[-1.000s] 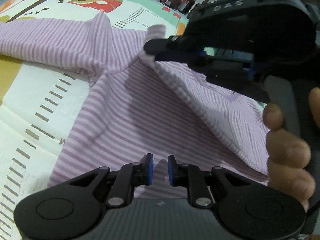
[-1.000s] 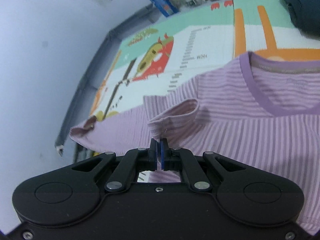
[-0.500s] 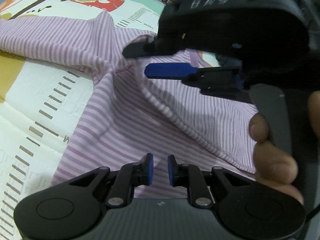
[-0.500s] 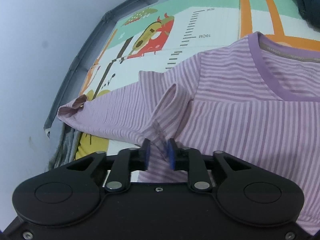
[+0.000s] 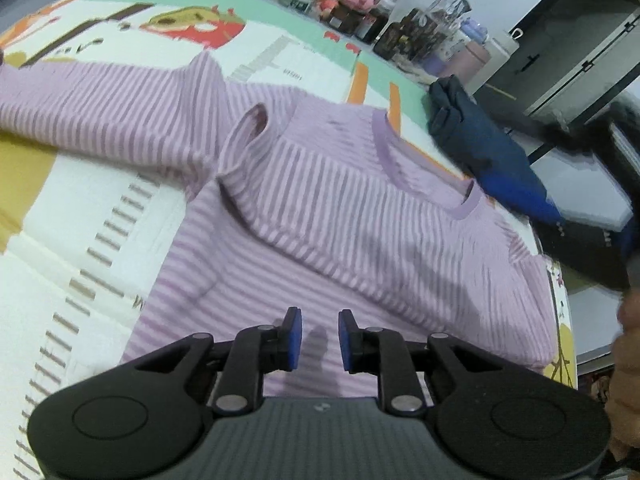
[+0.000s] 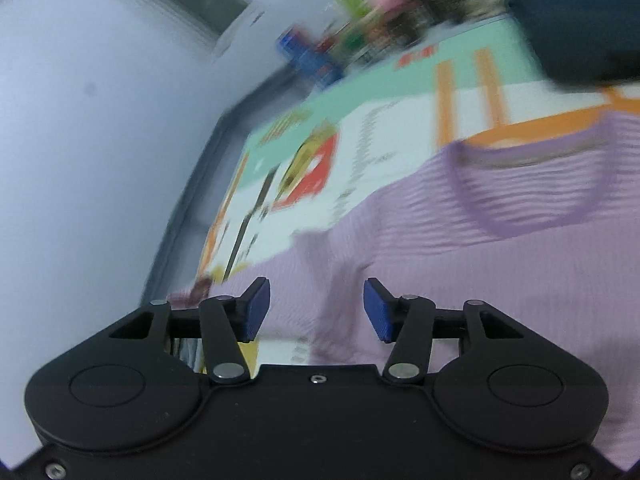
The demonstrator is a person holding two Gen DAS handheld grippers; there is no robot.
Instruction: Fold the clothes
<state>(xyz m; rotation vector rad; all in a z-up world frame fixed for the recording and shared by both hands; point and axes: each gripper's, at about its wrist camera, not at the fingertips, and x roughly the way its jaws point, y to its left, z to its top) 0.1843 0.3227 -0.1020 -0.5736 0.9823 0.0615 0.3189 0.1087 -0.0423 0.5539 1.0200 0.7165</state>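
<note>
The right gripper (image 6: 316,308) is no longer over the shirt in the left wrist view; a second ago it filled the upper right there, pinching a sleeve, and now only blurred dark edges and a bit of a hand (image 5: 628,356) show at that side. Its jaws are opening, blue pads well apart with nothing between them, and its own view is smeared with motion.

The purple striped shirt (image 5: 340,208) lies spread on the patterned play mat (image 5: 80,208), collar toward the dark blue garment (image 5: 484,148) at the far edge. The sleeve (image 5: 244,140) that was held now lies folded in over the chest, its cuff opening standing up a little.

The left gripper (image 5: 319,340) has hardly shifted: it hovers over the lower body of the shirt, jaws opening slightly, a narrow gap between the pads and no cloth in it.

I judge one sleeve fold as done; the long sleeve out to the left still lies flat and unfolded.
</note>
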